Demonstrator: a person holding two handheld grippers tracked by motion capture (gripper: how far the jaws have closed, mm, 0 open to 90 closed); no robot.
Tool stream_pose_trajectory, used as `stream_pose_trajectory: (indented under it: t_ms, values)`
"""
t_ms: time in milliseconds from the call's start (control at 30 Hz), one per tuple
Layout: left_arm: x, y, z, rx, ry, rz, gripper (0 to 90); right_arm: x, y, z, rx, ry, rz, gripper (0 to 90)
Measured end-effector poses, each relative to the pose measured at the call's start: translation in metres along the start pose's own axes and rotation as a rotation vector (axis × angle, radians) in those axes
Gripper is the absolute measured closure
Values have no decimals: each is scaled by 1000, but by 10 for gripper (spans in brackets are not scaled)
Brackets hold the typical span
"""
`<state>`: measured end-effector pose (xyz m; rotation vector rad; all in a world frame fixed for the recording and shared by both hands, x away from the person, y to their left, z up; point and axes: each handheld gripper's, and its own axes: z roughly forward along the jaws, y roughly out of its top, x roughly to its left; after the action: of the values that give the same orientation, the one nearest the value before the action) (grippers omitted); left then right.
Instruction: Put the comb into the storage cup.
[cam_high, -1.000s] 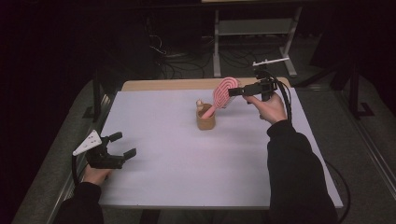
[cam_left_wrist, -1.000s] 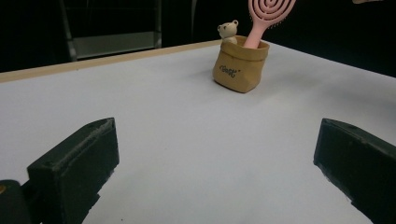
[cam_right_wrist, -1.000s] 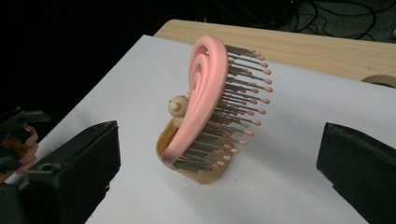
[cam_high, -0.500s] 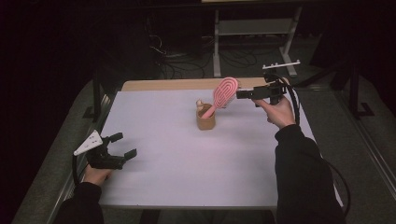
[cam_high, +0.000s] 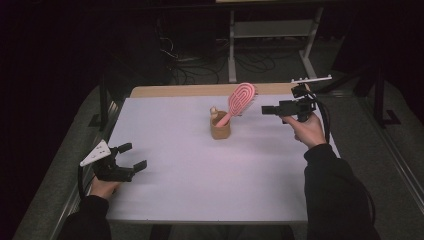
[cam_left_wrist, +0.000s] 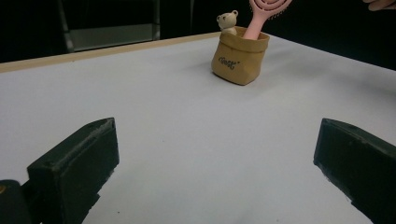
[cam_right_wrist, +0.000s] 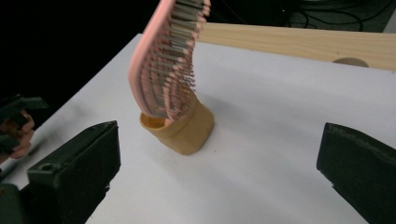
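Pink oval plastic hairbrush (cam_high: 240, 102) stands handle-down in small tan paper-bag holder (cam_high: 220, 128) near counter's far edge, head tilting toward nearer right tongs (cam_high: 266, 110), jaws apart. Left tongs (cam_high: 134, 156) apart, near left corner.

— How many things stand on the white table (cam_high: 180, 200)?
— One tan paper-bag-style holder (cam_high: 220, 128), mid-frame; inside it one pink oval hairbrush (cam_high: 241, 99) and one small cream teddy bear figure (cam_left_wrist: 227, 20).
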<state>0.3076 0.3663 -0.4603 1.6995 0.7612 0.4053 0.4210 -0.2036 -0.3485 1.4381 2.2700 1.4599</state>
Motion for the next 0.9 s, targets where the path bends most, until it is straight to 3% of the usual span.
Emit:
stream_pose_trajectory:
  t_ms: [467,900]
  values:
    - [0,0,0,15,-5,-7,0,-10,-35,-7,5,-25,-5,0]
    - [0,-1,1,22,-16,-17,0,-6,-63,-17,-19,-70,-45,0]
